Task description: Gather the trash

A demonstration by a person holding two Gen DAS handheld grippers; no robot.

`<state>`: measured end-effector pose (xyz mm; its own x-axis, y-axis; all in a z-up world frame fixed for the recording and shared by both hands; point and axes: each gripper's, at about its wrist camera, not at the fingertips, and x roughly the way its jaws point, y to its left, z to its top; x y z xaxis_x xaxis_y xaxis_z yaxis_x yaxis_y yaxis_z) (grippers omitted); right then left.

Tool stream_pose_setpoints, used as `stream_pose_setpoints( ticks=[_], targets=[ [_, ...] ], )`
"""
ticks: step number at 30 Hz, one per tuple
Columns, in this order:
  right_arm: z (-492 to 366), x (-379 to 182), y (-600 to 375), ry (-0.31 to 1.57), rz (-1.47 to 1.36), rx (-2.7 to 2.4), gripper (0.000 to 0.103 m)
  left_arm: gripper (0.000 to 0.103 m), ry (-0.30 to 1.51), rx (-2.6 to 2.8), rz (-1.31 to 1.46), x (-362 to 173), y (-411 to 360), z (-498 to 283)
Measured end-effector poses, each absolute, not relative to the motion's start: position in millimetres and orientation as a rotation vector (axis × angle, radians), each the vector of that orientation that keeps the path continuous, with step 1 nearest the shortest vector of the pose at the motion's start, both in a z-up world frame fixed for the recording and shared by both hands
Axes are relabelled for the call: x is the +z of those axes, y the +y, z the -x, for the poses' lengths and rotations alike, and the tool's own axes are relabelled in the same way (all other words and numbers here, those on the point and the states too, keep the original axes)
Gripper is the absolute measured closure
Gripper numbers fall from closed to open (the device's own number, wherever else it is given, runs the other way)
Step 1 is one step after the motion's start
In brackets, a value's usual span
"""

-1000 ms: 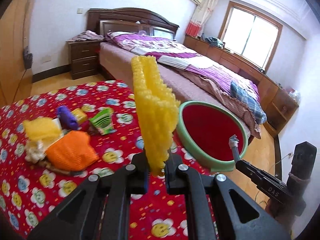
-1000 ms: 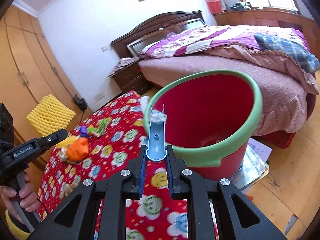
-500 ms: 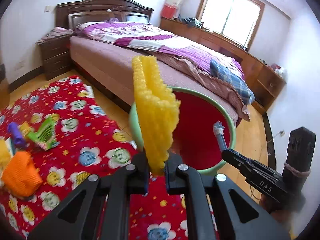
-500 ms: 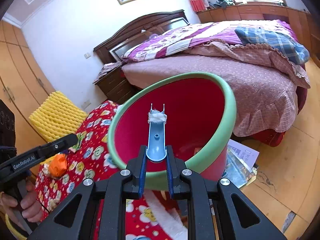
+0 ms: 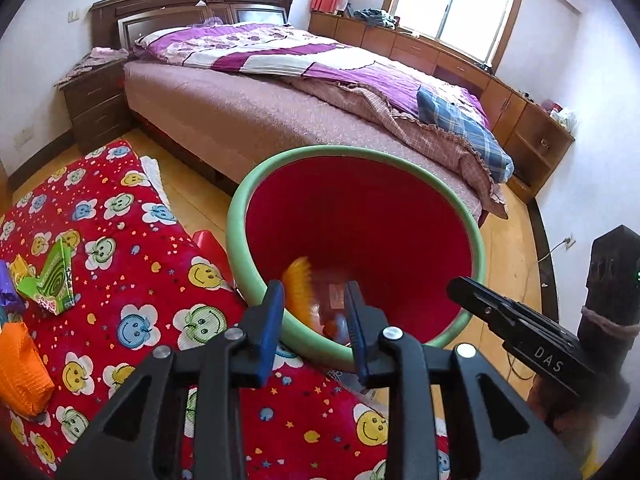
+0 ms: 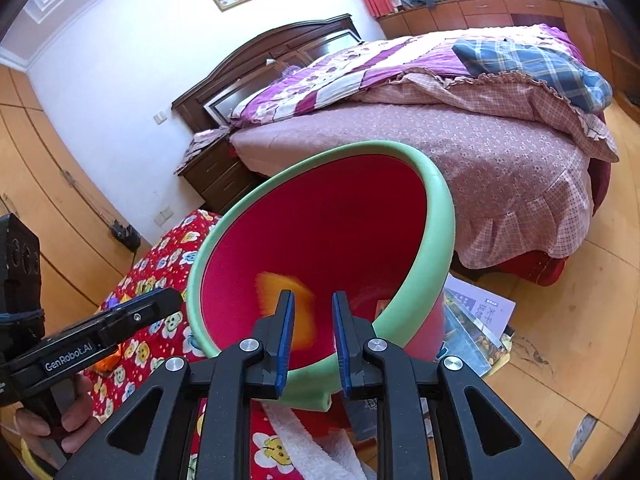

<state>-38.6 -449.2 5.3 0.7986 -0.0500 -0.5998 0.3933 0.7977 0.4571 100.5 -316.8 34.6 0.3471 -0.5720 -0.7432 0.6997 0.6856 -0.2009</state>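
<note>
A red bin with a green rim (image 5: 236, 216) (image 6: 440, 216) stands tilted against the red flowered cloth (image 5: 132, 264). My left gripper (image 5: 315, 294) hangs over its near rim. Its jaws are opening, with nothing pressed between the pads. Just past them a yellow foam net (image 5: 298, 280) (image 6: 268, 288) shows as a blur inside the bin. My right gripper (image 6: 313, 308) is over the rim too. Its jaws are opening, and the gap between them is empty. Each gripper shows in the other's view: the right gripper (image 5: 460, 286) and the left gripper (image 6: 160, 304).
On the cloth lie a green wrapper (image 5: 52, 280), an orange foam net (image 5: 20, 368) and a purple scrap (image 5: 8, 292). Magazines (image 6: 476, 320) lie on the wooden floor beside the bin. A bed (image 5: 280, 112) stands behind it and a nightstand (image 5: 96, 104) at the back left.
The left jaws parted and the yellow net dropped from them into the bin. The blue stick is gone from the right jaws, which stand apart. Both grippers moved closer over the bin.
</note>
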Motion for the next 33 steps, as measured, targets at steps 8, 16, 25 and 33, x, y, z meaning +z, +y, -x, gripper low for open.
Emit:
stream_pose_setpoints(
  ticks=[8,16,25,33],
  targets=[
    [43,14,-443,0.585,-0.591,-0.258,0.079,0.073,0.893,-0.804,-0.14,39,-302,-102],
    [45,28,-423,0.571,-0.564,-0.228,0.073,0.073,0.867,-0.759,-0.108,55,-270,-95],
    [41,39,-392,0.577,-0.541,-0.18,0.056,0.073,0.832,-0.654,-0.062,69,-208,-96],
    [29,47,-360,0.594,-0.51,-0.134,0.051,0.073,0.812,-0.518,-0.017,78,-150,-121]
  ],
)
